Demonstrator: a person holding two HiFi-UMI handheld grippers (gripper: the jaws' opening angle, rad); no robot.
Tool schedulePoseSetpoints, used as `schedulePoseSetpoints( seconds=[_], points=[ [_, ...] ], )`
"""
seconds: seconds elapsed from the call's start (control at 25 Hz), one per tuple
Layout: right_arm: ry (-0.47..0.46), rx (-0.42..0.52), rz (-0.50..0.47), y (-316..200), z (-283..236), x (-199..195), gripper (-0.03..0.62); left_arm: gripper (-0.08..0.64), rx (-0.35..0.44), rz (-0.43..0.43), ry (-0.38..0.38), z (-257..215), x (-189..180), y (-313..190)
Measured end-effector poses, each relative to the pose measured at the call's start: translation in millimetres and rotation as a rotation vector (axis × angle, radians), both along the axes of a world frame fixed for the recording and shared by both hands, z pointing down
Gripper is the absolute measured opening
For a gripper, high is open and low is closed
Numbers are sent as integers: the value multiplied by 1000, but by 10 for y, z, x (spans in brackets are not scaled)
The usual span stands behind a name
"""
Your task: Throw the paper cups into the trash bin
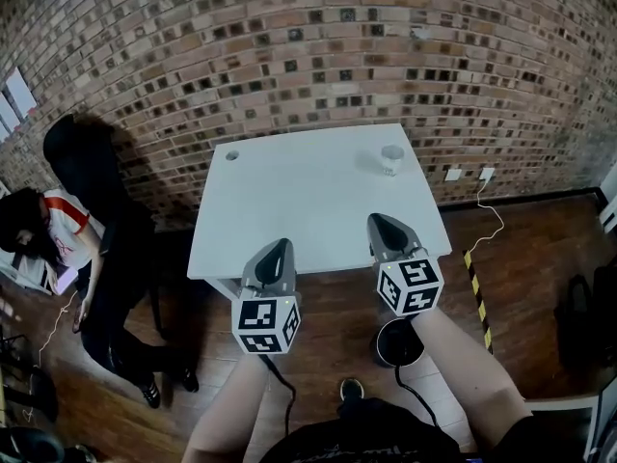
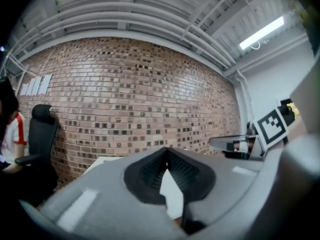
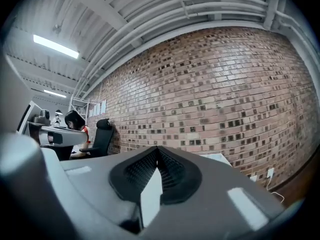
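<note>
**Both tongs shut and empty, one paper cup waiting on the table**

Seen from above: a white table (image 1: 289,210) set against a brick wall (image 1: 289,46). On its far right part, upright and alone, a single white paper cup (image 1: 391,159). No second cup in view. Near the far left corner, a small round cable hole (image 1: 231,155).

Over the near edge of the table, side by side and pointing level toward the wall: the left gripper (image 1: 280,247) and the right gripper (image 1: 378,222). Both well apart from the cup, the right one the nearer and roughly in line with it. In the left gripper view, jaws closed tip to tip with nothing between them. Same in the right gripper view: pressed together, empty.

On the wooden floor (image 1: 540,258), below the right gripper and close to the person's feet, a dark round container, most likely the trash bin (image 1: 398,342). Off to the left, a seated person (image 1: 43,228) beside a black office chair (image 1: 82,157).

Cup judged light, thin-walled and easy to crush or tip over. Best taken across the side wall at about mid-height, or by the rim with one jaw inside, and squeezed only gently. Jaws to be opened first.
</note>
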State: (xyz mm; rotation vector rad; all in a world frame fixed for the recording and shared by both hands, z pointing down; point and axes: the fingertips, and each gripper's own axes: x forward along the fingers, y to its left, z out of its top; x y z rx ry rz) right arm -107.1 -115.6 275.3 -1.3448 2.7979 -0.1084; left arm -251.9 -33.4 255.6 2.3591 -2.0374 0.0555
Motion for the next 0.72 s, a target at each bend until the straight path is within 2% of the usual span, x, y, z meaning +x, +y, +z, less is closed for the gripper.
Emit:
schedulePoseSetpoints(
  seconds=[0.28,0.44,0.72],
  points=[
    [5,-4,4,-521,46,243,8,5,-4,-2,2,11,177,-486],
    [63,3,-18,-727,120,245,8,5,-24,-22,1,39,195,-616],
    [28,-16,-6,-859,118,212,8,5,-20,-18,-1,-33,128,-738]
  ],
)
